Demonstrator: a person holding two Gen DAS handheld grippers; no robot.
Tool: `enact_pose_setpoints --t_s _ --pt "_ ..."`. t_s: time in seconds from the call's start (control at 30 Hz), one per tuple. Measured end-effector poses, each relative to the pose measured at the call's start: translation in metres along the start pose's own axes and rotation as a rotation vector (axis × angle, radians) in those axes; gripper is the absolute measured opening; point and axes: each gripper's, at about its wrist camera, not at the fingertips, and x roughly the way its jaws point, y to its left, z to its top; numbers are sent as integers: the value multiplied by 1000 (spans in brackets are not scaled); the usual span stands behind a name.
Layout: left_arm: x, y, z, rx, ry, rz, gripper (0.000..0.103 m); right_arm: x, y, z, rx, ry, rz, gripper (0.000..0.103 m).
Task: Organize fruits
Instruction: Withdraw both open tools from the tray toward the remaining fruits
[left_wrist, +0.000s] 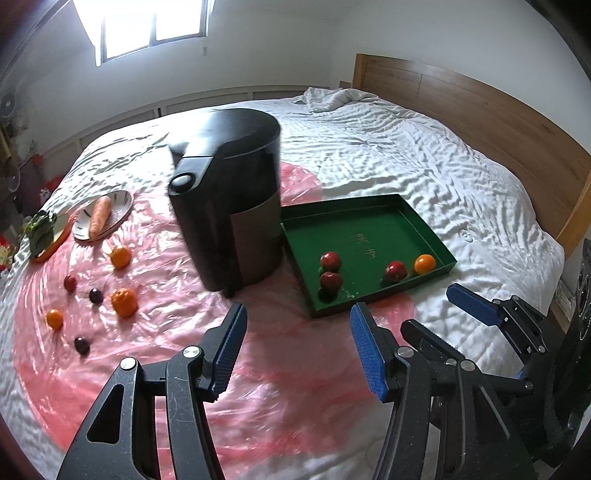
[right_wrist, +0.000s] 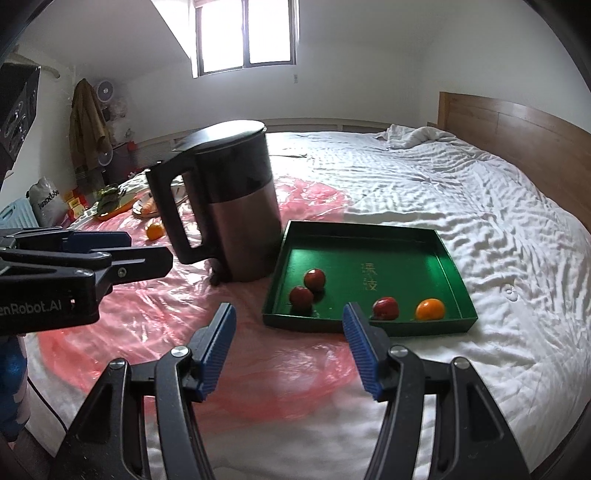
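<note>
A green tray (left_wrist: 424, 229) (right_wrist: 424, 326) lies on the bed to the right of a black kettle. It holds three red fruits (left_wrist: 330, 260) (right_wrist: 314, 279) and one orange (left_wrist: 424, 264) (right_wrist: 430, 309). Loose on the pink plastic sheet at the left lie three oranges (left_wrist: 124, 302) and three dark plums (left_wrist: 95, 295). My left gripper (left_wrist: 298, 314) (right_wrist: 149, 248) hovers open and empty over the sheet, short of the tray's near corner. Beside it, my right gripper (right_wrist: 289, 310) (left_wrist: 439, 314) is open with nothing between its blue pads, just before the tray's front wall.
The tall black kettle (left_wrist: 229, 195) (right_wrist: 236, 206) stands between the loose fruit and the tray. A carrot (left_wrist: 99, 216) rests on a white plate, with leafy greens (left_wrist: 38, 229) on an orange plate further left. A wooden headboard (left_wrist: 480, 110) runs along the right.
</note>
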Motion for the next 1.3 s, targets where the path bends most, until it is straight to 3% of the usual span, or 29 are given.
enact_pose_setpoints --t_s 0.4,0.87,1.3 --pt "-29 46 -23 -54 -22 47 53 -14 47 2 -65 -4 38 97" --pt "-52 125 -55 -137 -38 133 54 -17 118 4 -158 6 114 97" --pt "-51 250 -102 -274 -3 243 54 28 195 9 -249 65 214 97"
